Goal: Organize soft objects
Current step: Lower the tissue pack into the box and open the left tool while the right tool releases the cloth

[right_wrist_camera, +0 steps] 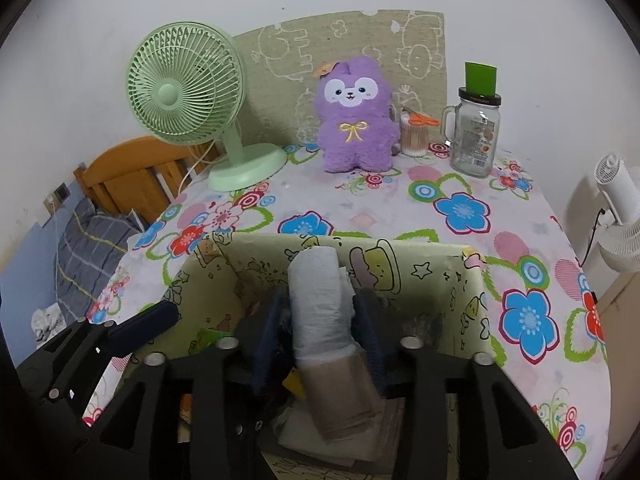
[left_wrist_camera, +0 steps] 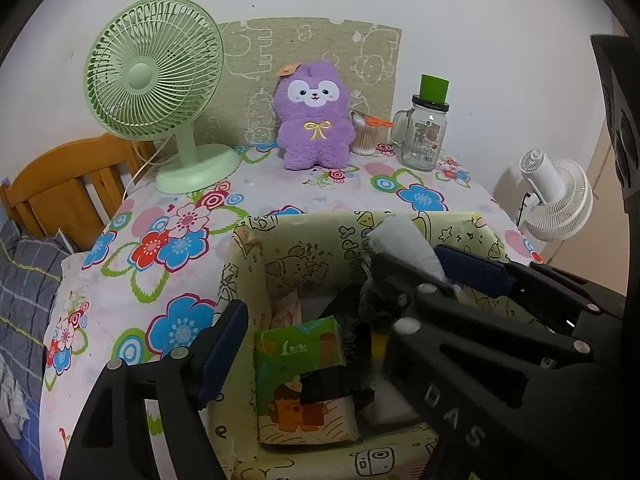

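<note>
A cartoon-print storage box (left_wrist_camera: 304, 236) (right_wrist_camera: 424, 264) stands open on the flowered table. My right gripper (right_wrist_camera: 320, 312) is shut on a white and tan rolled soft bundle (right_wrist_camera: 320, 300), held over the box; the bundle also shows in the left wrist view (left_wrist_camera: 404, 244) between the right gripper's fingers (left_wrist_camera: 472, 272). My left gripper is open and empty at the box's left wall, with one blue pad (left_wrist_camera: 224, 344) outside it. A green tissue pack (left_wrist_camera: 304, 376) and dark items lie inside the box. A purple plush toy (left_wrist_camera: 314, 116) (right_wrist_camera: 354, 120) sits at the table's back.
A green desk fan (left_wrist_camera: 156, 84) (right_wrist_camera: 188, 92) stands back left. A glass mug jar with green cup (left_wrist_camera: 426, 128) (right_wrist_camera: 476, 120) and a cotton-swab cup with scissors (left_wrist_camera: 366, 134) stand back right. A white fan (left_wrist_camera: 556, 196) is off the table's right; a bed headboard (left_wrist_camera: 68, 184) is at left.
</note>
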A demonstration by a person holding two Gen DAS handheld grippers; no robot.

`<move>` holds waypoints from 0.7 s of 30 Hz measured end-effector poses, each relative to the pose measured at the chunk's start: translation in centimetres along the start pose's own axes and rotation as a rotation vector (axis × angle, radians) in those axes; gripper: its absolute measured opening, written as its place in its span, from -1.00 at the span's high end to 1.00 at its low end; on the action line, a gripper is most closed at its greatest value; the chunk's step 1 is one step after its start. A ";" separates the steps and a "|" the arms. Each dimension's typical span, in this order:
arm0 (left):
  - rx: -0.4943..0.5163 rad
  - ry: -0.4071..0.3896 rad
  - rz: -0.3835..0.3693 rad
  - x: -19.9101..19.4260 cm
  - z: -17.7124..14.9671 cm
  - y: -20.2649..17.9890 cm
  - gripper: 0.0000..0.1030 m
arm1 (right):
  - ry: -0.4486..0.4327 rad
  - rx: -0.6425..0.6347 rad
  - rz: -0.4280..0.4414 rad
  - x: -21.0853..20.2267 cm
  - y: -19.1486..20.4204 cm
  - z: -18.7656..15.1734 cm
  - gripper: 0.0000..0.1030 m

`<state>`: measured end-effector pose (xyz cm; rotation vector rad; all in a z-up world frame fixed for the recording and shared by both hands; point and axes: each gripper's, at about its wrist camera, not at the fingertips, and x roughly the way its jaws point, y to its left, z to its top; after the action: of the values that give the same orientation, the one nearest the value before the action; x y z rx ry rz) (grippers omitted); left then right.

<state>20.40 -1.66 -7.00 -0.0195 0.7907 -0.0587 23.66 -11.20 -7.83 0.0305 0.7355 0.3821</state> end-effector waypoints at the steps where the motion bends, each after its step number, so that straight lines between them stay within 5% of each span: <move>1: 0.002 0.000 -0.002 0.0 0.0 0.0 -0.59 | 0.000 0.001 -0.003 0.0 0.0 0.0 -0.20; 9: 0.001 -0.007 -0.018 -0.4 -0.6 -0.5 -0.76 | -0.002 -0.001 -0.015 -0.8 -0.4 -0.6 -0.38; 21: 0.025 -0.030 -0.033 -2.0 -1.5 -1.5 -0.84 | -0.019 0.014 -0.039 -2.9 -1.1 -1.9 -0.39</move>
<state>17.84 -3.02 -6.61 -0.0098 0.7596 -0.0989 20.80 -13.48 -7.58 0.0329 0.7191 0.3386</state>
